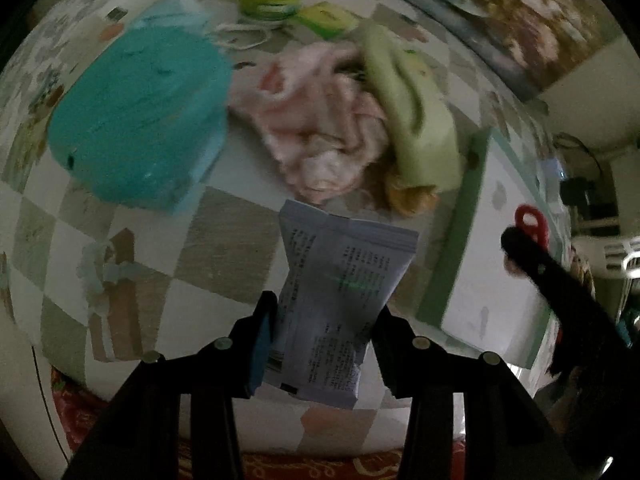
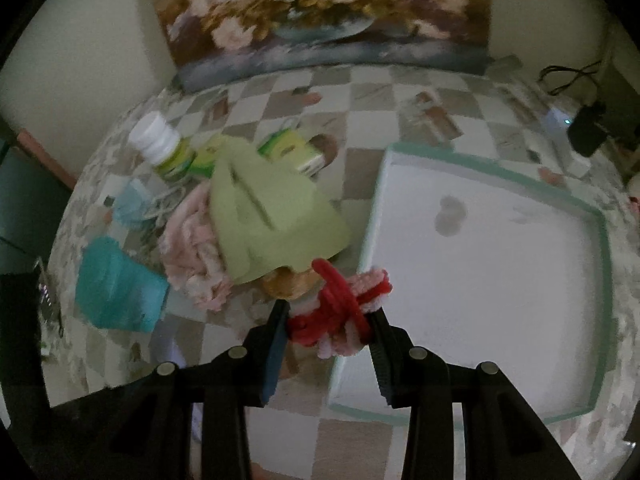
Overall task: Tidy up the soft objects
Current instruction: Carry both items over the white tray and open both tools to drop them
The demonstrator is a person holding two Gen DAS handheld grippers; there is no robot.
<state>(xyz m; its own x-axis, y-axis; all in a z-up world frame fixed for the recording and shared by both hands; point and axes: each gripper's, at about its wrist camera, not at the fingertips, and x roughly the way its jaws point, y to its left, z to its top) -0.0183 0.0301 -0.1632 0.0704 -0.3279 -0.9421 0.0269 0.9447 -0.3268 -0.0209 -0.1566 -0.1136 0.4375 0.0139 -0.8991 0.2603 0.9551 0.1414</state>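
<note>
My left gripper point(image 1: 326, 312) is shut on a white tissue packet point(image 1: 340, 292) with printed text, held above the checkered table. My right gripper point(image 2: 330, 320) is shut on a bundle of red and pink fuzzy chenille stems point(image 2: 340, 312), at the left edge of the white tray point(image 2: 596, 216). On the table lie a pink fluffy cloth point(image 1: 316, 120), a light green pouch point(image 1: 416, 116) and a teal sponge block point(image 1: 140, 116). They show in the right wrist view too: cloth point(image 2: 192, 256), pouch point(image 2: 268, 216), sponge point(image 2: 116, 284). The right gripper with the red stems shows at the right in the left wrist view point(image 1: 524, 232).
A white-capped green bottle point(image 2: 164, 148) and a green box point(image 2: 296, 148) stand behind the pile. A white cord point(image 1: 240, 36) lies near the bottle. A flower painting point(image 2: 320, 12) leans on the back wall. The tray's green rim point(image 1: 460, 236) lies right of the packet.
</note>
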